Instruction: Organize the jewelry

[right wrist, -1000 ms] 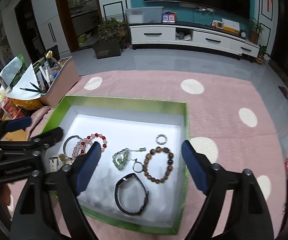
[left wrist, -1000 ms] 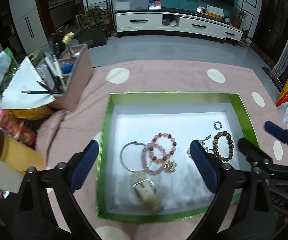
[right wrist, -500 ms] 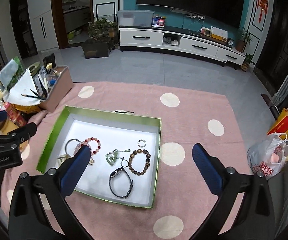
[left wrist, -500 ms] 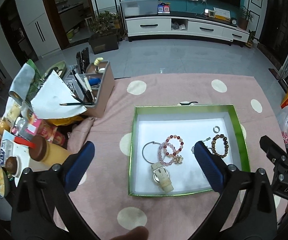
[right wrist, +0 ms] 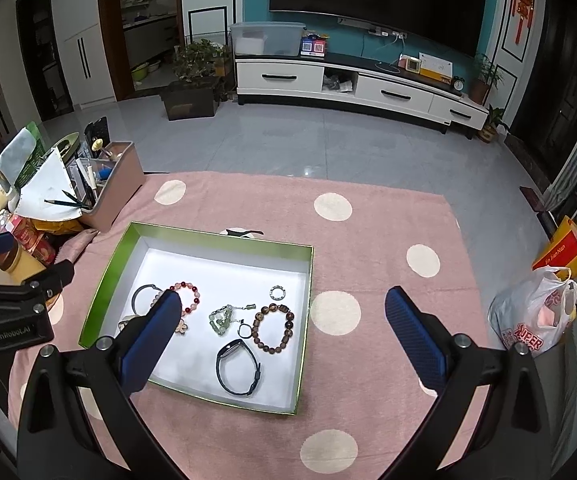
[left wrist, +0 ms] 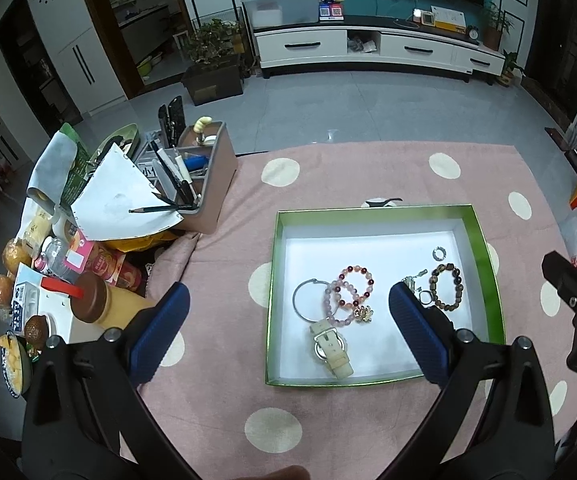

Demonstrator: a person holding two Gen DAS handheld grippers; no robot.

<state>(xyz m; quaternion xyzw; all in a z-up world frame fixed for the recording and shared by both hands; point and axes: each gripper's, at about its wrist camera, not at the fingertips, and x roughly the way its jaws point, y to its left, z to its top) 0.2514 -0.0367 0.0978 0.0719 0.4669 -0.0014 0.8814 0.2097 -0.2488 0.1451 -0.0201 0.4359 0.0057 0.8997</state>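
A green-walled box [left wrist: 372, 213] [right wrist: 100, 288] with a white floor lies on the pink dotted cloth. Inside lie a silver bangle [left wrist: 302, 300], red and pink bead bracelets [left wrist: 354, 286] [right wrist: 190, 290], a cream watch [left wrist: 334, 350], a brown bead bracelet [left wrist: 446, 286] [right wrist: 274, 328], a small ring [left wrist: 440, 253] [right wrist: 277, 292], a green jade chain [right wrist: 220, 318] and a black band [right wrist: 238, 366]. My left gripper [left wrist: 288, 328] is open and empty, high above the box's near left side. My right gripper [right wrist: 282, 328] is open and empty, high above the box's right part.
A brown organizer box [left wrist: 204, 176] with pens stands left of the green box. Papers, snacks, a bottle and a brown-lidded cup [left wrist: 92, 300] crowd the far left. A plastic bag [right wrist: 536, 312] and a yellow bag lie right. A TV cabinet [right wrist: 360, 84] stands beyond the floor.
Both grippers have risen and pulled back from the box, staying open and empty. The jewelry in the box has not moved.
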